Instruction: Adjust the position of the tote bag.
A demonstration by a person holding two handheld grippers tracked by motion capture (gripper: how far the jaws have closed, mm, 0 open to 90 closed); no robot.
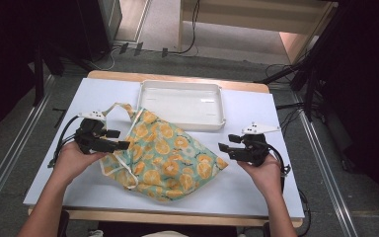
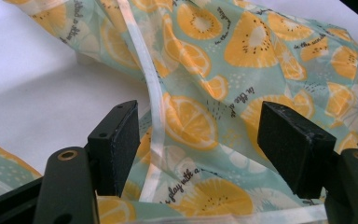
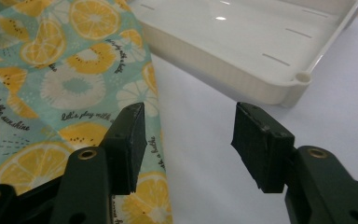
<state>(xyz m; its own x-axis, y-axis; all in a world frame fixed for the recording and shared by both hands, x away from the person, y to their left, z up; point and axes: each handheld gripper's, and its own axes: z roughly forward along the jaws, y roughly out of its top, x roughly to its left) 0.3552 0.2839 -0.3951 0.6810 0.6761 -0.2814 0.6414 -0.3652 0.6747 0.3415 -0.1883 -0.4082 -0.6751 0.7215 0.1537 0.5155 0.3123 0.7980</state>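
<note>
Your bag [image 1: 165,155] is a crumpled pouch of teal fabric printed with orange slices and small black lettering, edged with a pale translucent strip [image 2: 154,107]. It lies flat in the middle of the white-covered table [image 1: 256,192], just in front of the tray [image 1: 182,103], with one pale-trimmed corner sticking up toward the back left. The tray is a shallow white rectangular one at the back of the table, and nothing lies in it.

Your left gripper [image 1: 117,139] sits at the bag's left edge, pointing inward. Its jaws are spread, with the pale strip and printed fabric running between them, and the pads press on nothing. Your right gripper [image 1: 229,143] is just off the bag's right corner, pointing left. Its jaws stand wide apart over bare table and the fabric's edge, holding nothing. Both your forearms reach in from the near edge.
</note>
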